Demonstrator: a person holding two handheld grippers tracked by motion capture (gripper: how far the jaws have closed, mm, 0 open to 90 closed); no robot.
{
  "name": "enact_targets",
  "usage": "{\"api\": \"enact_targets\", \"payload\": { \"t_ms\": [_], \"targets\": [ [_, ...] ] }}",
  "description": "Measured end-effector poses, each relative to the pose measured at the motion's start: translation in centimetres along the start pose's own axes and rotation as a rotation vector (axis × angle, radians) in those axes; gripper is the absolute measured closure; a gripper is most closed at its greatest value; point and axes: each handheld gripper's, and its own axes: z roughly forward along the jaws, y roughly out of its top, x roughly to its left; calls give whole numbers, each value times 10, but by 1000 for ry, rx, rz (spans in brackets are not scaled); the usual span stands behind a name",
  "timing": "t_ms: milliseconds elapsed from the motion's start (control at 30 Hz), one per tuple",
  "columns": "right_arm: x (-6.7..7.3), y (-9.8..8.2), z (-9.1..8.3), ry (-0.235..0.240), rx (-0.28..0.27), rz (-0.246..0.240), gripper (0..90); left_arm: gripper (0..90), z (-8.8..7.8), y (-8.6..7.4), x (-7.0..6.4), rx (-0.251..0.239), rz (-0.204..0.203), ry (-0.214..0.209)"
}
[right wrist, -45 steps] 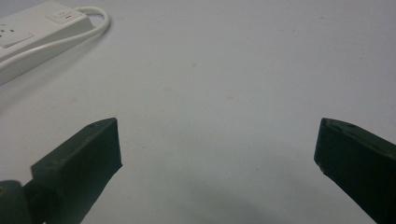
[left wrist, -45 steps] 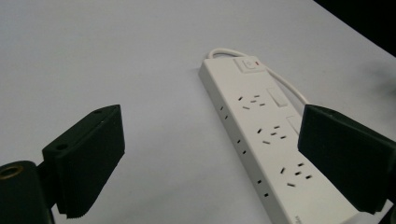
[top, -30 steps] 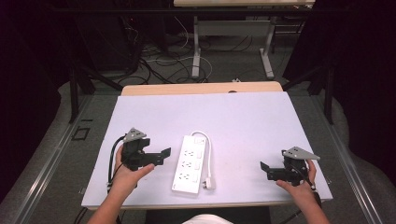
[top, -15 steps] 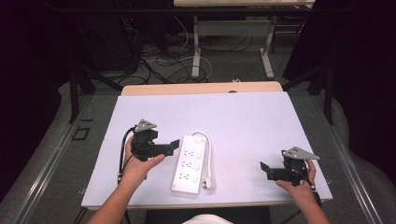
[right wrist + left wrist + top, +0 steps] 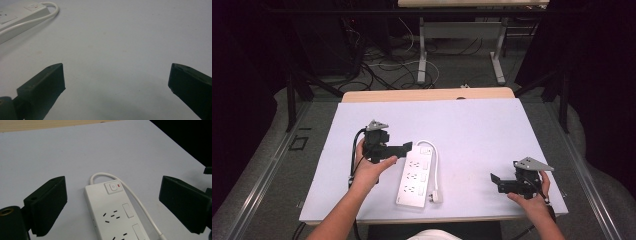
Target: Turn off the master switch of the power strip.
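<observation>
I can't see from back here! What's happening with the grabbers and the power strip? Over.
Left gripper open, at the switch end of the power strip. Right gripper open, apart from it over bare table. Nothing in the way.

Pale lilac-white rectangular tabletop (image 5: 472, 125), wooden edge strip (image 5: 427, 94) along the far side. Beyond, grey floor (image 5: 457, 70) strewn with tangled black and white cables (image 5: 384, 67). White metal desk legs (image 5: 422, 55) farther back under a light wooden desktop (image 5: 472, 3). Black curtains (image 5: 597, 75) at both sides, dim surroundings, brightly lit tabletop.
</observation>
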Motion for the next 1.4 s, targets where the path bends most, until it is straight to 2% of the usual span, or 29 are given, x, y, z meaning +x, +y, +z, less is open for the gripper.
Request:
{"api": "enact_targets", "payload": {
  "t_ms": [233,467,600,633,1000,1400],
  "targets": [
    [-1,0,1,4,-3,-6,2,147,8,7,0,18,2,11],
    [-1,-1,1,-3,4,-1,2,231,19,15,2,26,-50,-4],
    [-2,-1,1,2,6,-5,2,280,23,16,2,11,-42,14],
    [-2,-1,1,-1,11,-4,2,297,26,17,3,24,-45,2],
    [-2,-1,1,3,12,3,3,334,44,20,-2,42,-25,12],
    [-4,-1,1,4,6,1,3,369,60,20,-5,64,-58,27]
  ]
}}
